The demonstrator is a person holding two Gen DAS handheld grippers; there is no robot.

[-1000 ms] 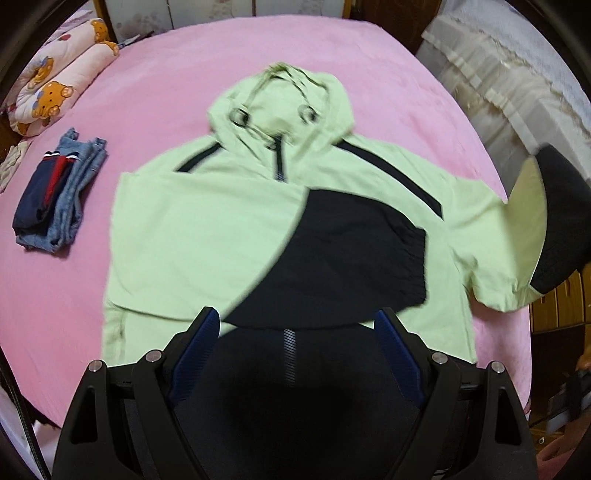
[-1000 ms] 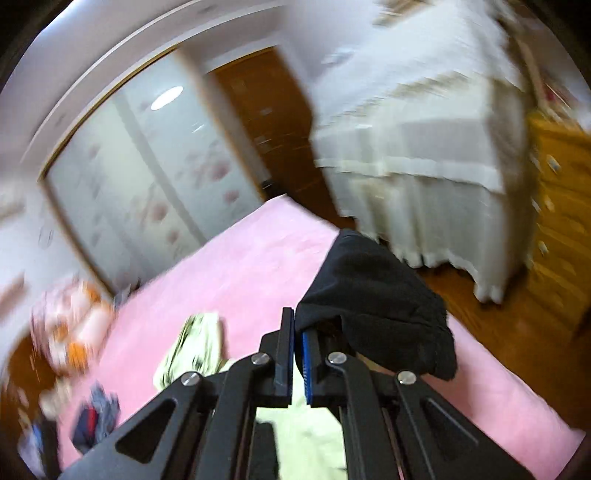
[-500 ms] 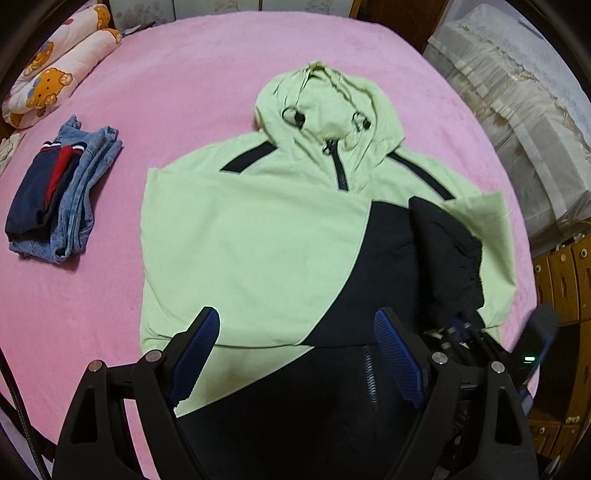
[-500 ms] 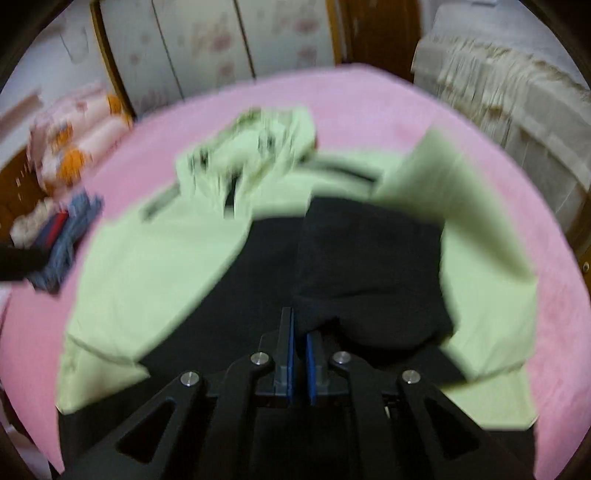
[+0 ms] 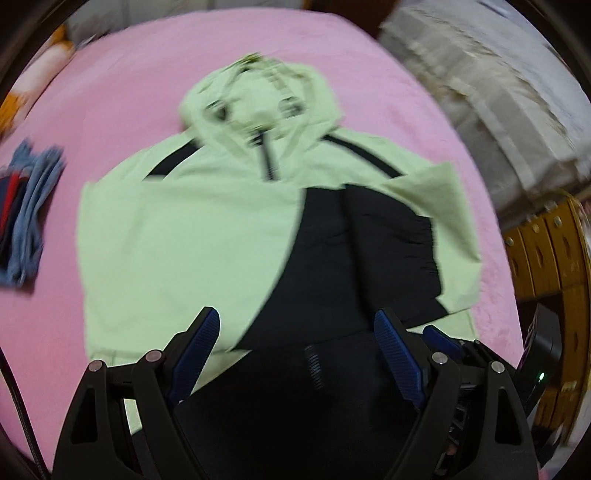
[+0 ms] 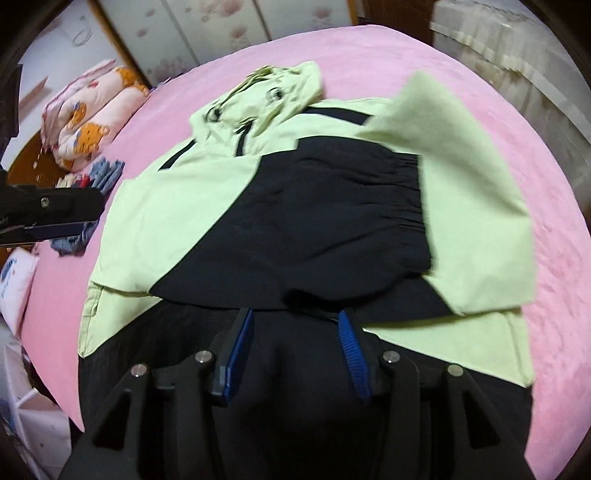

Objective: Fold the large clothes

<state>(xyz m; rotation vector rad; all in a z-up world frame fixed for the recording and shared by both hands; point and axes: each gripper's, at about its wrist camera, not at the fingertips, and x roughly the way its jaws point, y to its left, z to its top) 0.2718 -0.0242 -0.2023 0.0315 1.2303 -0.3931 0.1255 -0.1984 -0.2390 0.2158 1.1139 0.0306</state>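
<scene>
- Pink bedding (image 6: 369,48) covers the bed on which the work is laid out; a wardrobe with flowered doors (image 6: 207,29) is seen behind it and a rolled bear-print quilt (image 6: 88,122) lies at the far left corner.
- At the middle of the bed the green and black hooded jacket (image 5: 192,236) is spread front up, its hood (image 5: 258,96) pointing toward the far edge.
- Both sleeves (image 6: 369,206) are seen folded inward across the chest, the black cuff ends overlapping near the middle, so the sleeve step is judged done.
- The body is not yet folded: the black hem is seen full length at the near edge, and the hood is still laid out flat.
- The left claw (image 5: 295,354) is held wide above the hem, with nothing between its fingers.
- The right claw (image 6: 295,343) is opening just over the black sleeve end; no cloth is seen pinched between its blue pads (image 6: 352,350).
- A small stack of already folded clothes (image 5: 26,221) is seen well apart, on the left of the bed.
- What is left is judged to be the folding of hem toward hood.
</scene>
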